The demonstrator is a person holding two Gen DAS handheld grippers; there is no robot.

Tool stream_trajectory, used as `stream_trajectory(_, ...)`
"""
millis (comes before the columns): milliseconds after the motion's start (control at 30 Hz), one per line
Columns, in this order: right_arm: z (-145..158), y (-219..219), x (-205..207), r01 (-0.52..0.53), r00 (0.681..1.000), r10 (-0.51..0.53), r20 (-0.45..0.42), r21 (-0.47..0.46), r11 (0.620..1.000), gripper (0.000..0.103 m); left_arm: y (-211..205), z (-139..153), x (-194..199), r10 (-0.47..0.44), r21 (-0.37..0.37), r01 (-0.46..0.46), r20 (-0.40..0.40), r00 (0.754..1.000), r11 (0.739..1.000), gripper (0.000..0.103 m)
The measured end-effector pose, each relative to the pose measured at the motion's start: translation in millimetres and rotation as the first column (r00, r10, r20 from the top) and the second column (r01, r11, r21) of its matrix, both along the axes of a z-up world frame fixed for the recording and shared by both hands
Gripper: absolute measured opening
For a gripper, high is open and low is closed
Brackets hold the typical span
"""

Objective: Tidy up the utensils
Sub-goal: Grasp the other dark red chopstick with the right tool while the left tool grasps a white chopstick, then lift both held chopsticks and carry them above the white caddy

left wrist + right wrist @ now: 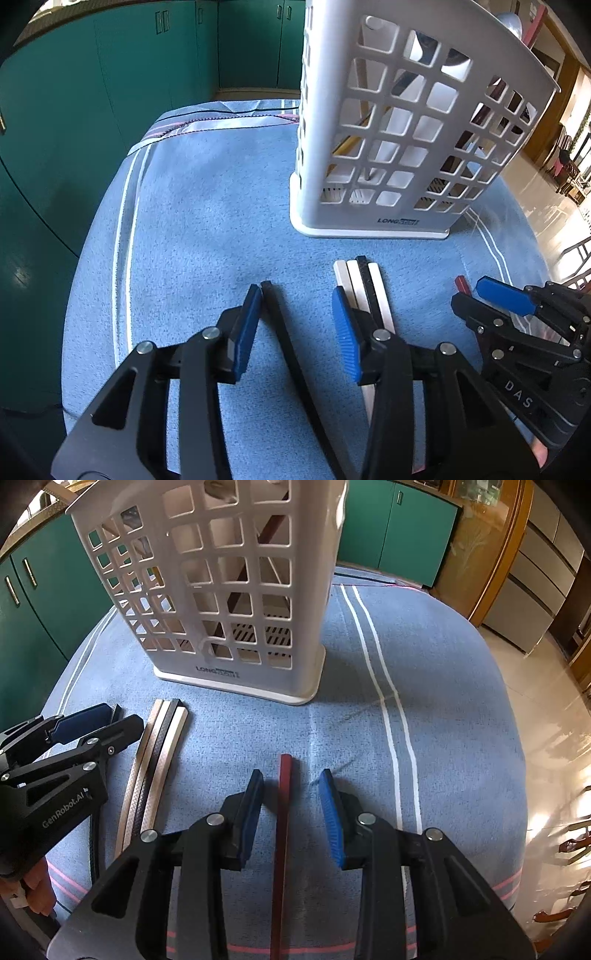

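Observation:
A white slotted utensil holder stands upright on a blue towel, with a few utensils inside. My left gripper is open low over the towel. A black chopstick lies between its fingers, close against the left pad, with a gap to the right one. Several white and black chopsticks lie side by side just right of that gripper. My right gripper is open astride a dark red chopstick, with space on both sides. Each gripper shows in the other's view: the right gripper, the left gripper.
The blue towel, with white and pink stripes, covers a round table. Teal cabinets stand behind and to the left. A shiny floor lies past the table's right edge. A hand holds the left gripper.

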State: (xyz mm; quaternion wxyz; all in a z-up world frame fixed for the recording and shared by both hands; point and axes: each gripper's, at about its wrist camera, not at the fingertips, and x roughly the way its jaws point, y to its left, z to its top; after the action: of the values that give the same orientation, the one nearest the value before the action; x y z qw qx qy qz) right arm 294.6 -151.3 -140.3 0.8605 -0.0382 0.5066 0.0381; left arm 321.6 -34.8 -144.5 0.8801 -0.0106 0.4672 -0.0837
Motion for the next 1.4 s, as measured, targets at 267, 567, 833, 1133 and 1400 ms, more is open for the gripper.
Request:
stream_trajectory(267, 1, 5, -4, -0.007, 1.0, 0.007, 0.004, -0.016, 1.0, 0.032, -4, 0, -2, -0.009, 0.033, 0.009, 0.009, 1.0, 0.999, 0.04)
stream_trajectory(567, 1, 19, -10, -0.049, 0.999, 0.048, 0.007, 0.011, 0.999, 0.007, 10, 0, -7, 0.021, 0.0, -0.021, 0.015, 1.0, 1.0, 0.01)
stream_trajectory(833, 44, 3, -36, -0.048, 0.997, 0.039, 0.069, 0.129, 0.991, 0.007, 31, 44, -32, 0.053, -0.092, -0.045, 0.095, 0.994, 0.995, 0.006)
stream_trajectory(1133, 139, -32, -91, -0.11, 0.965, 0.042, 0.259, 0.257, 0.96, 0.007, 61, 146, -77, 0.102, -0.197, -0.038, 0.326, 0.94, 0.98, 0.006)
stream_trajectory(1400, 199, -42, -118, -0.171, 0.913, 0.046, 0.405, 0.279, 0.945, 0.007, 69, 200, -103, 0.122, -0.272, 0.005, 0.446, 0.886, 0.962, 0.006)
